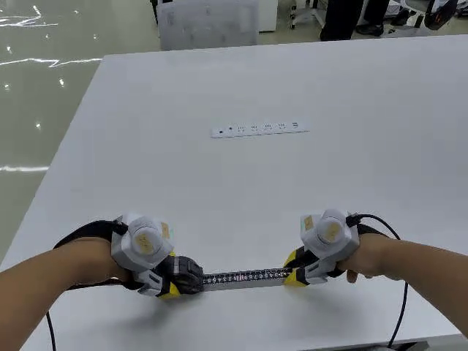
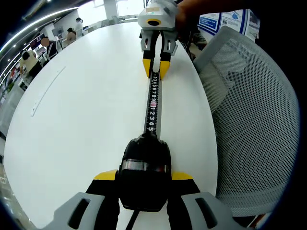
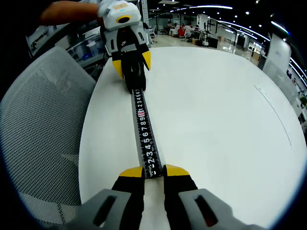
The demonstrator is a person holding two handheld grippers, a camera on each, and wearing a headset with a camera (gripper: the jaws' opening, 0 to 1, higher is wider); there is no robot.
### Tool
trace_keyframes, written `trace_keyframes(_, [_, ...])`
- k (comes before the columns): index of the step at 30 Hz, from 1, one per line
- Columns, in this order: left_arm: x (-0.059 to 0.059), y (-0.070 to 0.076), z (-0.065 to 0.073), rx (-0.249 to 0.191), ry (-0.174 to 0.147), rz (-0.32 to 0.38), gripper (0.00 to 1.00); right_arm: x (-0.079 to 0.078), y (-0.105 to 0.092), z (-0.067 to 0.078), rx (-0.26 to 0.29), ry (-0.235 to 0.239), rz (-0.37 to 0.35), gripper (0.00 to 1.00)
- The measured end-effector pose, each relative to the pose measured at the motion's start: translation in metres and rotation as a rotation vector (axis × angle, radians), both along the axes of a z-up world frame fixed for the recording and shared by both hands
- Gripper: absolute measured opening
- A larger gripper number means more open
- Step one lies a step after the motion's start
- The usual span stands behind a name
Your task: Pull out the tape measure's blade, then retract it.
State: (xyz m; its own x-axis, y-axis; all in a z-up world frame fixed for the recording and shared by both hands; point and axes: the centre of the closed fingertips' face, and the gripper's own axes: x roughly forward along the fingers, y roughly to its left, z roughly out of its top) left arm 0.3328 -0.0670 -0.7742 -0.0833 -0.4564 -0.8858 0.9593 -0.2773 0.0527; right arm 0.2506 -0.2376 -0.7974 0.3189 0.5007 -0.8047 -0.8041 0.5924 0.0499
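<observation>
Tape measure sits at the counter's near edge, clenched in your left gripper's fingers; your right gripper's fingers pinch the tip of its extended blade.

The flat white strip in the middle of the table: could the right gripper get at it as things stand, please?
Probably not yet: the right gripper is shut on the black tape blade, though bare white table lies between it and the flat white strip.

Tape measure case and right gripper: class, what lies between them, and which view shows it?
The pulled-out blade spans from the case, in the left gripper, to the right gripper, above white table; clearest in the head view.
</observation>
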Motion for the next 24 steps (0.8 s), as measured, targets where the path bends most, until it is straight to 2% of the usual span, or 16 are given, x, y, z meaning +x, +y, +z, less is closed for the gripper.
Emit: trace_keyframes(24, [0.0,0.0,0.0,0.001,-0.001,0.002,0.35,-0.008,-0.016,0.0,-0.003,0.005,-0.022,0.13])
